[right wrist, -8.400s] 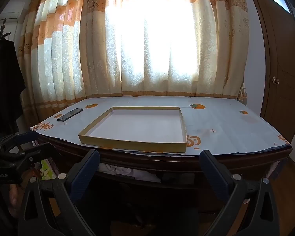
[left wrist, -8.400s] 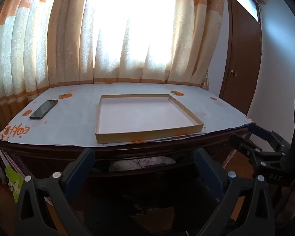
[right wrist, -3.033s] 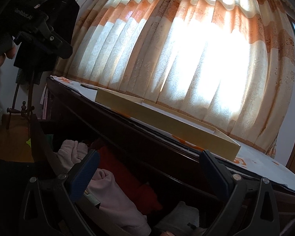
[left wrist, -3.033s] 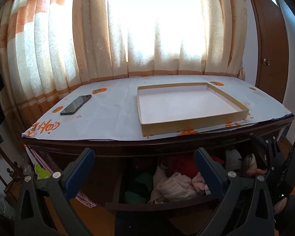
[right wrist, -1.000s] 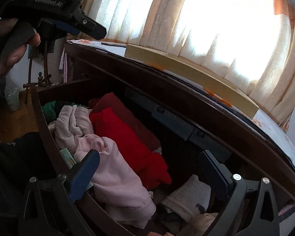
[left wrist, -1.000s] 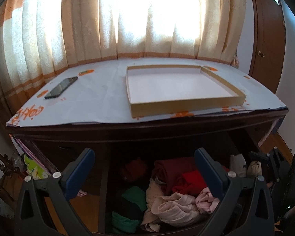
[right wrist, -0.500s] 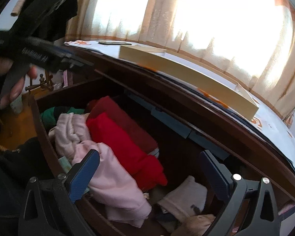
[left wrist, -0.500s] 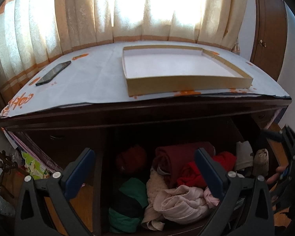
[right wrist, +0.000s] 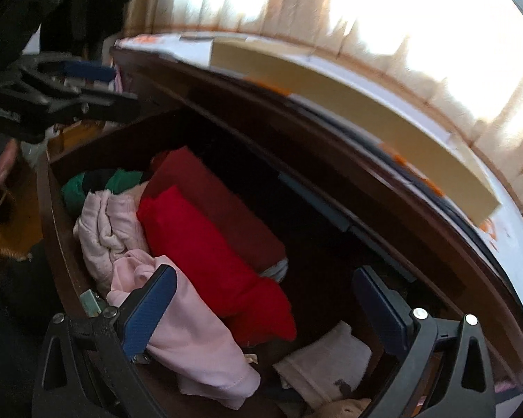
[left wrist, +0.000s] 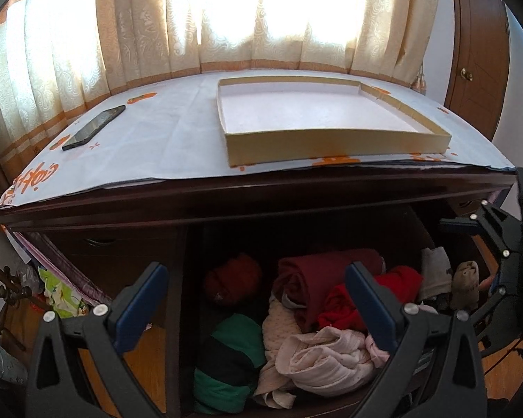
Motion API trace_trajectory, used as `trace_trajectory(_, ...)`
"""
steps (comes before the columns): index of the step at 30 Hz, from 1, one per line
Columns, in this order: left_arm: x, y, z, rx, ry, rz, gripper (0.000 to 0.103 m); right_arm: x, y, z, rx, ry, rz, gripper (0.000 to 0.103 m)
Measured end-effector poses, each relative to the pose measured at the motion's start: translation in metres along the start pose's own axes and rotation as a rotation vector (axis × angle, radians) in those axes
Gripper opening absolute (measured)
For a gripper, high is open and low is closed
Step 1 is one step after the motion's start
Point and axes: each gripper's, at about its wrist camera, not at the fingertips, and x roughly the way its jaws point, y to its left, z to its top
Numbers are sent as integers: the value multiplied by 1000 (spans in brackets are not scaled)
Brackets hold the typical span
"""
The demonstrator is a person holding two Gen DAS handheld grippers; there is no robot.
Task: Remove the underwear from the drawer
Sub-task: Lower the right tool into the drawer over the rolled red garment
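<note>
Right tool (right wrist: 265, 299) wide open, empty, above drawer (right wrist: 62, 244) clothes.

Left gripper (left wrist: 258, 299) jaws spread wide, nothing between blue pads (left wrist: 141, 304), angled slightly downward. Right gripper (right wrist: 265, 308) likewise wide apart, empty, tilted and pointing down-forward. Hand (right wrist: 0, 170) grips left gripper's handle.

Desk (left wrist: 226, 195); tray (left wrist: 331, 142), phone (left wrist: 94, 127) atop
</note>
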Motion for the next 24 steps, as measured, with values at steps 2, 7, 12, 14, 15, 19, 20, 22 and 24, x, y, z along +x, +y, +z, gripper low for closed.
trace_trajectory(2,2,2,0,-3,3,-2,103,9,3,5,-22,34,43,100)
trace_trajectory(7,4,7,0,-11,7,-1,103,26,-2,17,1,110,186,81)
trace_trajectory(12,7,10,-1,-14,16,-4,103,36,-13,30,38,174,277,77)
trace_trajectory(14,7,10,-1,-15,15,-3,103,37,-17,34,44,175,287,76)
trace_trajectory(15,7,11,-1,-17,14,-3,103,39,-18,35,45,173,288,74)
trace_trajectory(19,7,12,-1,-23,14,-3,103,35,-28,29,50,147,260,72)
trace_trajectory(20,7,12,-1,-23,15,-2,103,34,-31,29,53,140,251,72)
trace_trajectory(22,7,12,-1,-21,17,-3,103,35,-29,28,22,148,207,72)
trace_trajectory(24,8,11,-1,-18,18,-3,103,38,-26,23,-16,168,177,69)
